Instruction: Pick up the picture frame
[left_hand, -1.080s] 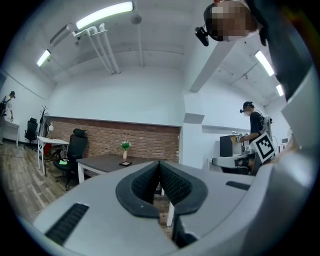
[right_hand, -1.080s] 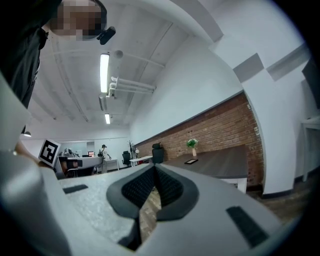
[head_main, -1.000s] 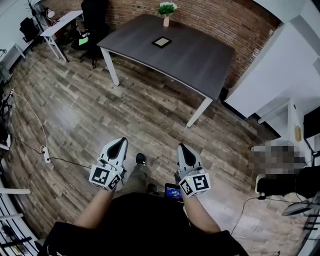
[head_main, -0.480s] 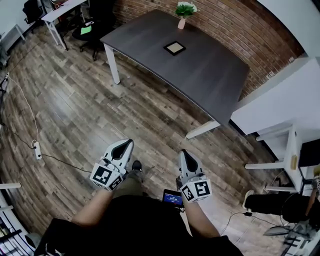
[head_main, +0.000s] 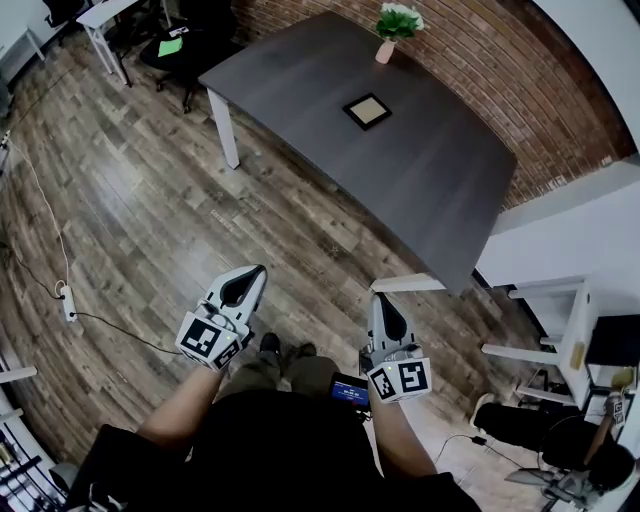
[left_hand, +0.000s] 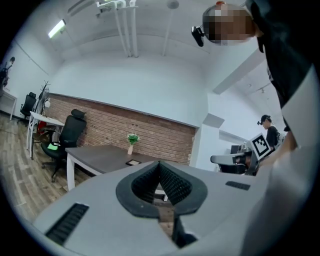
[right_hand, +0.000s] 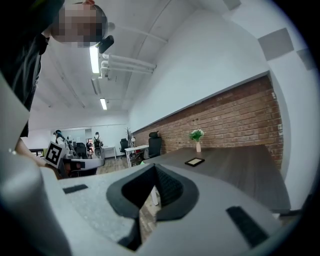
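Observation:
A small black picture frame (head_main: 367, 111) lies flat on the dark grey table (head_main: 430, 190), near a vase with a green plant (head_main: 392, 32). The frame (left_hand: 133, 162) also shows far off in the left gripper view, and the frame (right_hand: 194, 161) shows in the right gripper view. My left gripper (head_main: 255, 272) and right gripper (head_main: 380, 298) hang side by side over the wooden floor, well short of the table. Both are shut with nothing in them. They point toward the table.
The table stands on white legs (head_main: 226, 130) against a brick wall (head_main: 520, 80). An office chair (head_main: 185, 50) and a white desk (head_main: 105, 15) stand at the upper left. A cable and power strip (head_main: 66, 300) lie on the floor at the left. White furniture (head_main: 560, 330) stands at the right.
The person has walked forward and the view has swung: the table and picture frame now sit closer and further right in the head view. Both grippers stay shut and empty.

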